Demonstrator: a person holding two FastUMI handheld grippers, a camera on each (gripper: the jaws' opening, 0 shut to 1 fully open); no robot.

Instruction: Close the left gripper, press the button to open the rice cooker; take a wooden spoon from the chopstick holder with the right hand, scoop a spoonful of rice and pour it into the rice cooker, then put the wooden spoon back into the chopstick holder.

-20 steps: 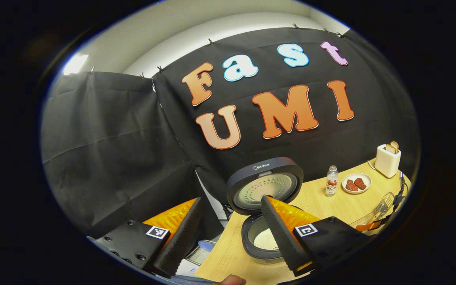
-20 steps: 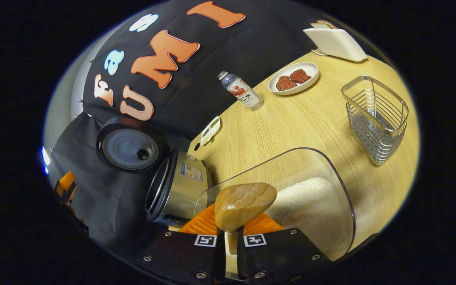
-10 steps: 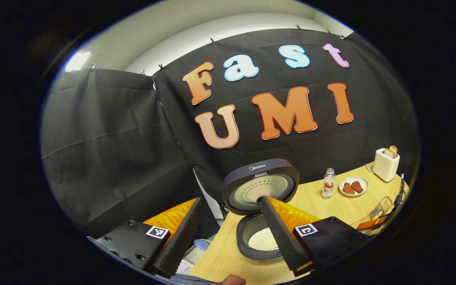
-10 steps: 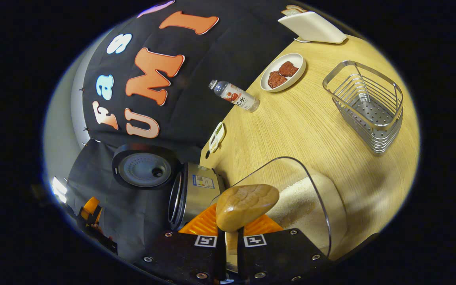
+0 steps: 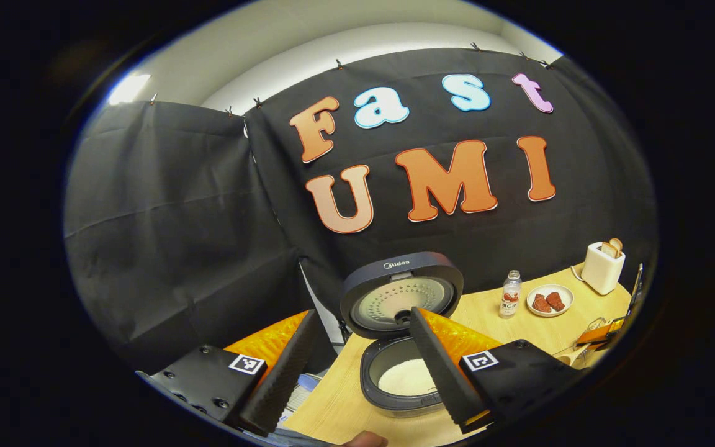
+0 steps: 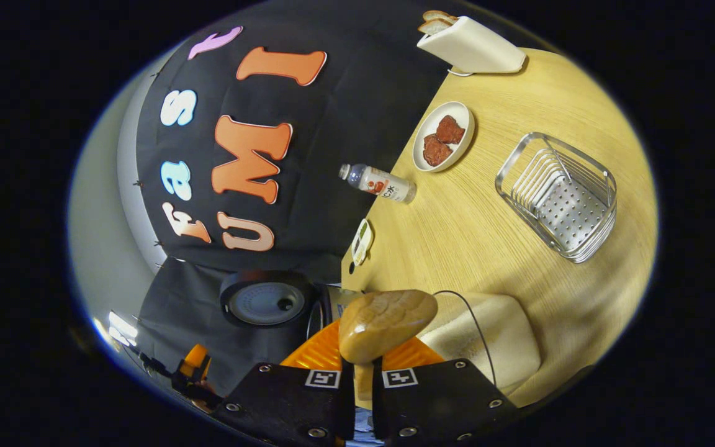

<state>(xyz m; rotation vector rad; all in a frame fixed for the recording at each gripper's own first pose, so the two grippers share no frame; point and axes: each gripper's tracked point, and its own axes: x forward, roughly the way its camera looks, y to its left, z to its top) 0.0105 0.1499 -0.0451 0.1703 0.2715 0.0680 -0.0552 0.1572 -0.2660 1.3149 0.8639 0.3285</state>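
Observation:
The rice cooker stands open, its lid (image 5: 402,292) raised and white rice in its pot (image 5: 404,379). My left gripper (image 5: 362,315) hangs open in front of it with nothing between its fingers. My right gripper (image 6: 362,367) is shut on the wooden spoon (image 6: 387,323), whose rounded bowl sticks up past the fingers. Just beyond the spoon lies the clear rice container (image 6: 488,338) with white rice in it. The wire chopstick holder (image 6: 559,198) stands farther off on the table. The open cooker's lid (image 6: 264,304) also appears to the spoon's left.
On the wooden table (image 6: 475,230) are a small bottle (image 6: 379,183), a white plate (image 6: 441,139) with brown food and a white toaster (image 6: 469,46) holding bread. The left gripper (image 6: 193,366) shows small beyond the cooker. The same bottle (image 5: 508,295), plate (image 5: 550,301) and toaster (image 5: 602,267) stand at the back right.
My right gripper has rolled and tipped with the spoon still in it, so the table and holder swung round. The left gripper drew back a little from the cooker, still open.

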